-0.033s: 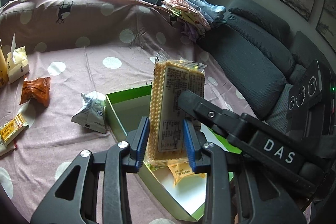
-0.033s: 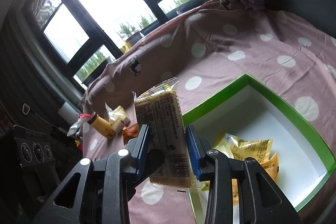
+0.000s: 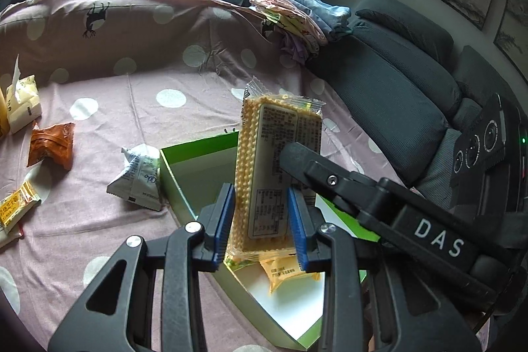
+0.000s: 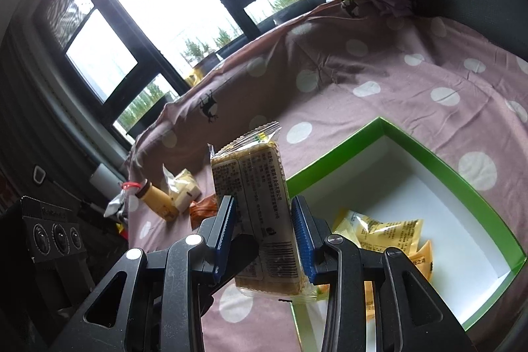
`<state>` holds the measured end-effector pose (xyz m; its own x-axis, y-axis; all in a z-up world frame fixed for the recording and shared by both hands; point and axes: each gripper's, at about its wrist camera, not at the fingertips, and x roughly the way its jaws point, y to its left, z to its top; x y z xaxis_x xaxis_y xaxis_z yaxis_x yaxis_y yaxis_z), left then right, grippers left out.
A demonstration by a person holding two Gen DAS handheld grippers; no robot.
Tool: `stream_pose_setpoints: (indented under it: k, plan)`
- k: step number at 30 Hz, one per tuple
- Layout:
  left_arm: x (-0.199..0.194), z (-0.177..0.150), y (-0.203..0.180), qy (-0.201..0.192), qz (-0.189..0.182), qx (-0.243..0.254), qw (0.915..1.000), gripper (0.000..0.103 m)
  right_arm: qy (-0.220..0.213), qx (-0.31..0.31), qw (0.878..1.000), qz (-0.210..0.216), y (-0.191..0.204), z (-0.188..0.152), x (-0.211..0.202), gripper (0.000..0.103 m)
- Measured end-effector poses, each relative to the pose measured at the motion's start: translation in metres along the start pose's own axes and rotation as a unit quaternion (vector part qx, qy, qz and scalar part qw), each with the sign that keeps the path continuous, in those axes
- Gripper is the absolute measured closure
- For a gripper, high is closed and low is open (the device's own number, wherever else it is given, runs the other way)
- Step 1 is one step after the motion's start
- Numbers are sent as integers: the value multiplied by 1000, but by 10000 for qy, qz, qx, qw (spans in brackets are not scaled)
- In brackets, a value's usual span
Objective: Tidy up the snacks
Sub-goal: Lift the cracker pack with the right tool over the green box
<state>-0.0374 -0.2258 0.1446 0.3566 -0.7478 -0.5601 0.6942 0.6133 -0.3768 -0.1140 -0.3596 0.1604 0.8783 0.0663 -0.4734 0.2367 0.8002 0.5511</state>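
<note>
Both the left gripper (image 3: 260,220) and right gripper (image 4: 264,231) clamp one wafer pack (image 3: 275,174) over the green box (image 4: 462,187); yellow packets (image 4: 382,233) boxed, several snacks (image 3: 138,177) remain outside.

Wafer packet held upright above an open green box on a polka-dot bedsheet.

The clear-wrapped wafer packet (image 3: 275,174), printed label panel facing the left wrist camera, stands on end between the blue pads of both claws, crimped seal uppermost. Below it the green box (image 4: 429,154), white inside, lies open and contains yellow snack packets (image 4: 379,230) near its closer corner. Loose on the sheet beside the box: a white triangular pouch (image 3: 138,180) just beside the box wall, an orange wrapped snack (image 3: 51,147) farther off, a cream-coloured packet (image 3: 23,104), a yellow bar (image 3: 16,207), and a small yellow bottle (image 4: 156,202).
</note>
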Motion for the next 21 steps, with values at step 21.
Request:
stream_pose_setpoints:
  k: [21]
  plan:
    - [76, -1, -21, 997, -607, -12, 9932, 71, 24, 884, 9931, -774, -70, 4, -5, 64]
